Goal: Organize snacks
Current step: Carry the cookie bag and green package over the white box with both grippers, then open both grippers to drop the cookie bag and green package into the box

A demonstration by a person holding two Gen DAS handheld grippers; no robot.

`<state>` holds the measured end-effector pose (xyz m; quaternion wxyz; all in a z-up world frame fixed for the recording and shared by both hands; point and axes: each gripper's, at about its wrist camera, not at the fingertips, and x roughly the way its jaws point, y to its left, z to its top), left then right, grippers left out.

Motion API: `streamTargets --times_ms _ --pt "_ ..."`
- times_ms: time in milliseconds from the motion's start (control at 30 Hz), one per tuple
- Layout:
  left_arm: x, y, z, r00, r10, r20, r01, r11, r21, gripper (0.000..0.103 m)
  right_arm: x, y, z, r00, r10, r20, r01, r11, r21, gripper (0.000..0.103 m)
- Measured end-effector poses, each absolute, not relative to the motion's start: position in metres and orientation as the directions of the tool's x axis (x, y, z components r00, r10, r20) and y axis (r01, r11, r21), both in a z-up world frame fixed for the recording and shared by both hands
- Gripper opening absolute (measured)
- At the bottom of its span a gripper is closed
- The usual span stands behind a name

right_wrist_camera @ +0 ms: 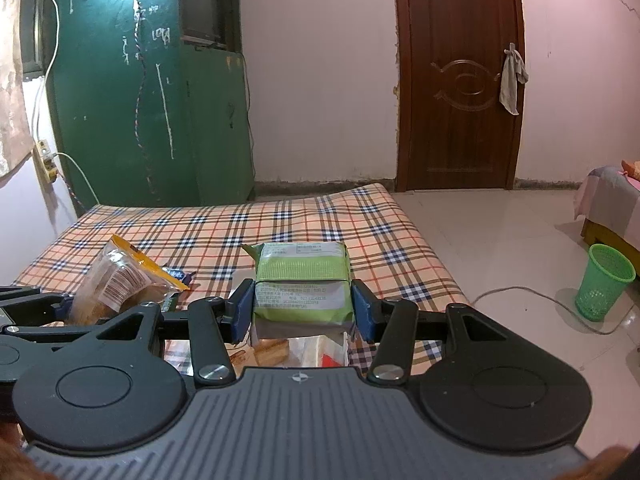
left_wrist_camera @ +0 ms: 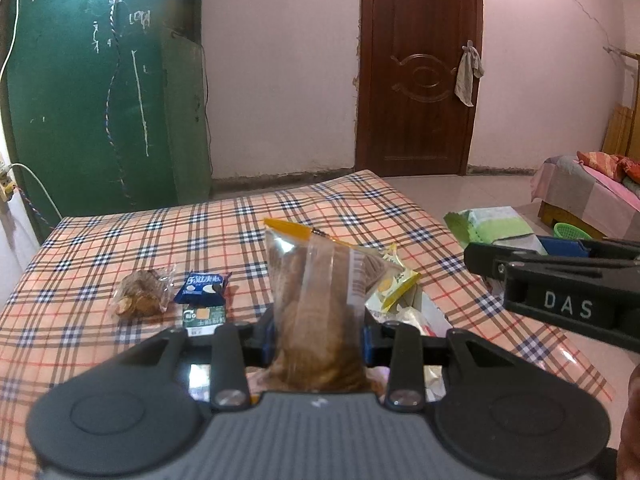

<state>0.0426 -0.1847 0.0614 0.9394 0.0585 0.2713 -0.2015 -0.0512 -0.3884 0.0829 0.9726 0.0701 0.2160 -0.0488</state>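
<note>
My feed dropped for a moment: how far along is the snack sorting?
Nothing looks finally placed yet. In hand: the left claw is shut on the clear cookie bag, the right claw on the green packet, both lifted. Left: the blue packet, brown snack bag and yellow packet lie on the plaid table.

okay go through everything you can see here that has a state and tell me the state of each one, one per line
left gripper: shut on the clear cookie bag, held up off the table
clear cookie bag: sealed, upright
right gripper: shut on the green snack pack
green snack pack: sealed, lifted
blue snack packet: sealed, lying flat on the table
small clear cookie packet: lying on the table
brown door: closed
green basket: upright on the floor
</note>
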Motion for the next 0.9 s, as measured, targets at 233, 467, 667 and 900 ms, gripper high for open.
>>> streamTargets --times_ms 233,467,667,900 --pt "0.057 -0.192 0.057 0.765 -0.344 -0.544 0.413 0.911 0.004 0.036 -0.033 -0.397 0.079 0.894 -0.066 -0.444 0.131 0.984 0.119 0.062" --pt "0.08 -0.201 0.05 0.753 -0.342 -0.563 0.413 0.911 -0.001 0.036 -0.016 -0.4 0.07 0.885 -0.058 -0.461 0.126 0.985 0.117 0.062" --pt "0.099 -0.208 0.041 0.742 -0.335 -0.581 0.409 0.913 -0.005 0.036 0.013 -0.399 0.062 0.875 -0.047 -0.482 0.118 0.986 0.117 0.062" --pt "0.12 -0.215 0.029 0.725 -0.331 -0.604 0.404 0.915 -0.017 0.036 0.036 -0.395 0.055 0.865 -0.05 -0.499 0.122 0.986 0.113 0.062"
